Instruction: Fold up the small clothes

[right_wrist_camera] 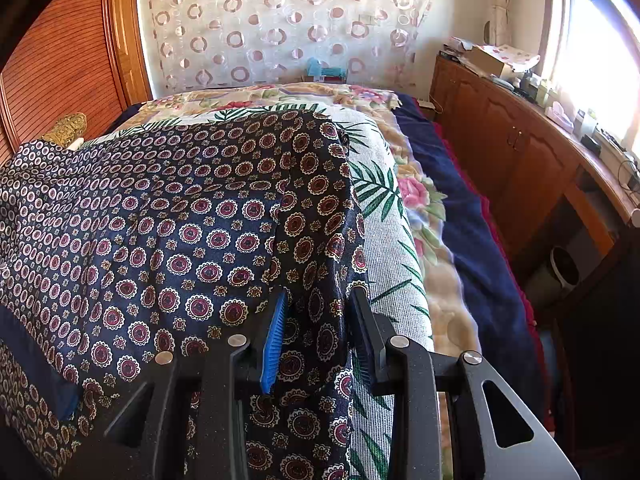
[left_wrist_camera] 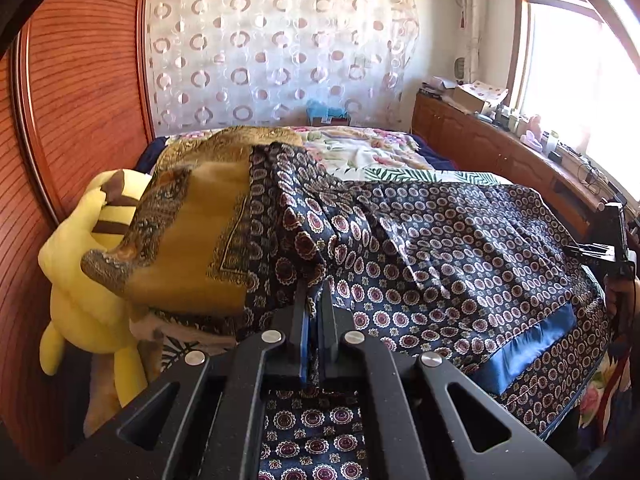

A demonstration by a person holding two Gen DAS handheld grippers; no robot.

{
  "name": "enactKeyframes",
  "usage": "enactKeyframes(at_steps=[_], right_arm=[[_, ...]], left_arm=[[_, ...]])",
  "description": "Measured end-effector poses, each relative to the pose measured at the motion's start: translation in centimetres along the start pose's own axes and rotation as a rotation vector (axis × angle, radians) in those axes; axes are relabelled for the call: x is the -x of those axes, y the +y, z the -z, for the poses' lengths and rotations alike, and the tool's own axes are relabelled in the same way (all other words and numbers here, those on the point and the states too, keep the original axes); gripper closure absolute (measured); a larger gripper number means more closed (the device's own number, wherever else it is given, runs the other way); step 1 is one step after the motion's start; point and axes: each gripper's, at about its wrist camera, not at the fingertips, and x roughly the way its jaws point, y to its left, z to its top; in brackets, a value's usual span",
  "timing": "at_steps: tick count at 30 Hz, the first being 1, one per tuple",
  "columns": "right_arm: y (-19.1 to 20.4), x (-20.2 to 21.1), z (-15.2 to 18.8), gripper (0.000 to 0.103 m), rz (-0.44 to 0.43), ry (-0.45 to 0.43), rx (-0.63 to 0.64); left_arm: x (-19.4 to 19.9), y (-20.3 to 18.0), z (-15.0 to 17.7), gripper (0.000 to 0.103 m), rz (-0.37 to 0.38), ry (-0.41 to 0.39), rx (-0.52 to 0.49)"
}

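Left fingers (left_wrist_camera: pixel 316 300) are pinched fully together on a raised fold of the patterned cloth (left_wrist_camera: pixel 460 248); the fabric tents up right at the tips, so we have hold of it. Right fingers (right_wrist_camera: pixel 320 300) stand partly apart with the cloth's right edge running between them; the blue pad (right_wrist_camera: pixel 274 340) sits on the fabric, but we can't tell if both pads press it.

The cloth lies spread over the bed (right_wrist_camera: pixel 460 280) ahead of both pairs of fingers, with its blue band (left_wrist_camera: pixel 532 344) near us, right of the left fingers. Past the left fingers to the left, a mustard scarf (left_wrist_camera: pixel 192 240) lies bunched over a yellow plush toy (left_wrist_camera: pixel 80 272), and the cloth's far left corner overlaps it.

We judge the two holds on the near edge are meant to let us lift and carry it away for a fold. Risk: the slack left side drags the scarf along.
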Motion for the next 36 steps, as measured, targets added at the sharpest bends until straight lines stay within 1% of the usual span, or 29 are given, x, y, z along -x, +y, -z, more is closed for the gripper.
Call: enactKeyframes(at_steps=[3, 4, 5, 6, 7, 9, 10, 11, 16, 19, 22, 24, 26, 31, 33, 36], right_arm=[[-0.1, 0.0, 0.0, 0.071, -0.003, 0.0, -0.004], [-0.1, 0.0, 0.0, 0.073, -0.008, -0.001, -0.009], [-0.2, 0.1, 0.0, 0.08, -0.016, -0.004, -0.015], [-0.1, 0.5, 0.0, 0.095, -0.043, -0.019, -0.011], [0.1, 0.9, 0.0, 0.096, -0.058, -0.033, 0.005], [0.7, 1.8, -0.1, 0.1, -0.054, -0.059, 0.042], [0.9, 2.3, -0.2, 0.101, -0.072, -0.071, 0.044], [1.1, 2.9, -0.3, 0.101, -0.109, -0.082, 0.042], [1.8, 5.8, -0.9, 0.102, -0.196, -0.131, 0.022], [1.7, 7.7, -0.8, 0.102, -0.229, -0.165, 0.003], [1.1, 9.5, -0.4, 0.102, -0.258, -0.185, -0.018], [0.7, 10.6, 0.3, 0.102, -0.27, -0.193, -0.036], [0.2, 11.3, 1.3, 0.102, -0.28, -0.192, -0.054], [-0.4, 11.4, 4.0, 0.102, -0.252, -0.148, -0.064], [-0.5, 11.3, 4.6, 0.102, -0.234, -0.131, -0.059], [-0.1, 10.6, 5.5, 0.102, -0.206, -0.089, -0.05]], left_arm=[[0.1, -0.1, 0.1, 0.1, -0.003, -0.007, 0.001], [0.3, -0.2, 0.0, 0.1, -0.004, -0.013, 0.0], [0.5, -0.3, -0.1, 0.1, -0.001, -0.02, -0.001], [0.8, -0.5, -0.2, 0.1, 0.003, -0.026, -0.002], [1.1, -0.6, -0.4, 0.1, 0.01, -0.036, 0.001], [1.8, -0.8, -0.8, 0.1, 0.029, -0.053, 0.008], [2.3, -1.0, -1.1, 0.1, 0.037, -0.067, 0.012], [2.7, -1.1, -1.3, 0.1, 0.042, -0.079, 0.014], [4.8, -1.4, -2.1, 0.1, 0.06, -0.132, 0.025], [6.1, -0.6, -1.8, 0.1, 0.075, -0.153, 0.053], [6.7, 0.4, -0.9, 0.1, 0.082, -0.153, 0.085], [6.8, 1.1, 0.2, 0.1, 0.076, -0.14, 0.105], [6.2, 2.2, 1.8, 0.1, 0.062, -0.11, 0.135], [4.6, 4.6, 5.6, 0.1, 0.037, -0.031, 0.212], [4.2, 5.2, 6.7, 0.1, 0.024, -0.013, 0.225], [3.6, 5.1, 7.3, 0.1, -0.006, 0.009, 0.206]])
